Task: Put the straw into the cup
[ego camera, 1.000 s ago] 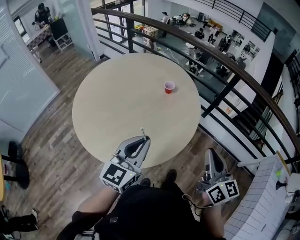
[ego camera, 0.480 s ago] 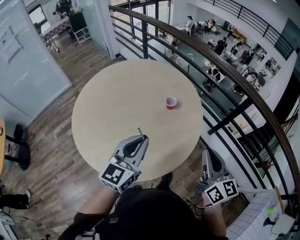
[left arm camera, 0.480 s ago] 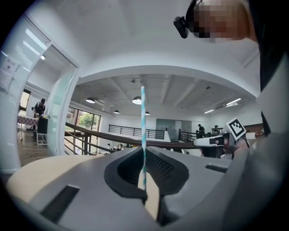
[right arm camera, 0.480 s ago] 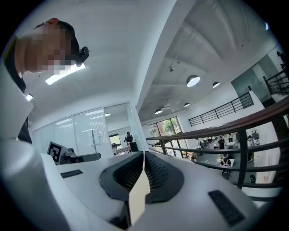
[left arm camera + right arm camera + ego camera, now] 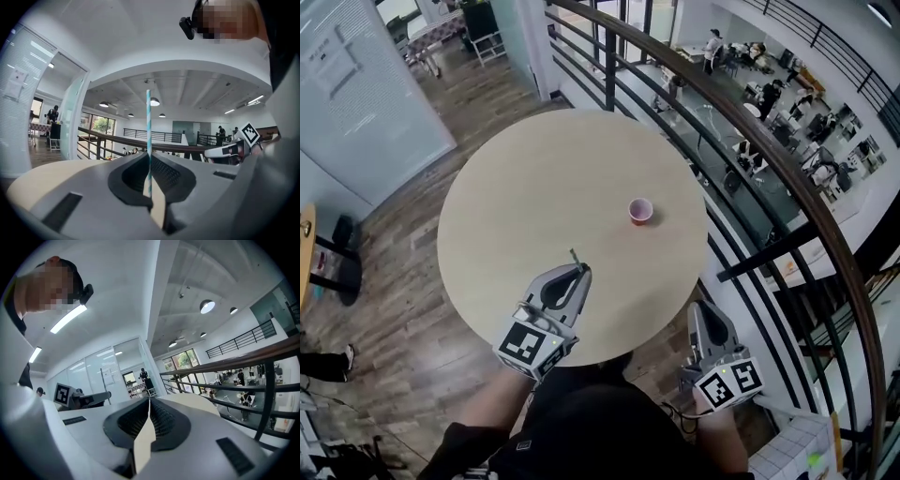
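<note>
Left tongs [image 5: 577, 269] pinched on a blue-and-white striped paper straw [image 5: 148, 136], long axis upright, over the near edge of the round beige surface [image 5: 506, 197]. Small red cup [image 5: 640, 211] stands ahead and rightward, well apart. Right tongs [image 5: 701, 317] closed, empty, off the surface. Mezzanine: black railing [image 5: 750, 169], wood floor [image 5: 403, 309].

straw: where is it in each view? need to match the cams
Head view: the straw is at lower centre, its tip poking up from the left gripper.
Left gripper view: it is upright down the middle, pinched between the shut jaws.
Right gripper view: not visible.
Shared landmark: the round table.
</note>
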